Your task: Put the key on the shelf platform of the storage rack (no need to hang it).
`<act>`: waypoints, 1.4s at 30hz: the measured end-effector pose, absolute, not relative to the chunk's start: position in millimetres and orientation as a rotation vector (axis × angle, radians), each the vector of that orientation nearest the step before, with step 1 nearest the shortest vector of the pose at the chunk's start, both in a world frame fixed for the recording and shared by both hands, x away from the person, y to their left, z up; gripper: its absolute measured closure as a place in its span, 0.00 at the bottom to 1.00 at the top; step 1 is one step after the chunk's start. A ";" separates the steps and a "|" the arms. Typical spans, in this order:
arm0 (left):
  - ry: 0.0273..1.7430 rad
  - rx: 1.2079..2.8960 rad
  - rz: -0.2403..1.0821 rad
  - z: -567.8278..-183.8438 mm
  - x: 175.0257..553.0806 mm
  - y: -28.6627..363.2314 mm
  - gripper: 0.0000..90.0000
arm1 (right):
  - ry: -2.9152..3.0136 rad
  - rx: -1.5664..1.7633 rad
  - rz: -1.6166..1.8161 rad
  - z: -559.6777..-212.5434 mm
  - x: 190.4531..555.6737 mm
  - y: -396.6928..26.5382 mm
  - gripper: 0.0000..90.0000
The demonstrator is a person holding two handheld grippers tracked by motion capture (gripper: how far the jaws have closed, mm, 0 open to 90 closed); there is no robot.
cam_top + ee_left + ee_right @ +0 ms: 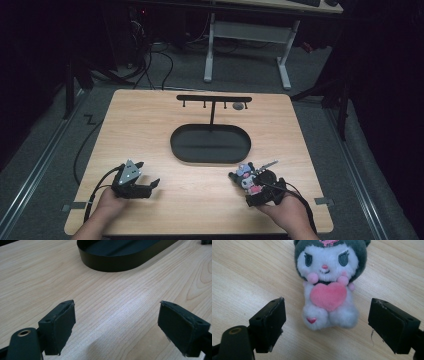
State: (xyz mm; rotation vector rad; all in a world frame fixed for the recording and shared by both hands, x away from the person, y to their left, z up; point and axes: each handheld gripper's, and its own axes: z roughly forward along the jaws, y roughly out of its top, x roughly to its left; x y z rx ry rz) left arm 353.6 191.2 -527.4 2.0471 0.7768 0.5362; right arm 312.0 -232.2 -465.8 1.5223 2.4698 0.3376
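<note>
Near edge, R side: right gripper is sitting low over the table, jaws standing wide apart, gripping nothing.
Toy vs jaws: plush toy is lying straight ahead of the R jaws, centred betw them, feet end just entering the gap, head pointing away; neither pad is touching it as far as I can tell.
Toy axis: long axis is running along the gripper's line of sight, so jaws would be closing across the body width, prob at the pink heart/legs.
Toy on table: in high view plush toy is resting near R front edge, just beyond the R hand, w/ a thin metal bit beside it, too small to ID.
Near edge, L side: left gripper is hovering over bare wood, jaws apart, empty; well apart from the toy.
Nearer hand: R, clearly.
Mid table: black oval tray is lying empty, ahead of both grippers.
Far: black hook stand is rising behind the tray, small grey thing hanging at its R end.
Next, my guess: R closing on the toy.
</note>
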 end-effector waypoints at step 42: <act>0.780 2.046 0.534 -527.5 353.7 191.4 0.17 | 2.452 1.516 0.399 -470.6 316.2 -234.9 0.52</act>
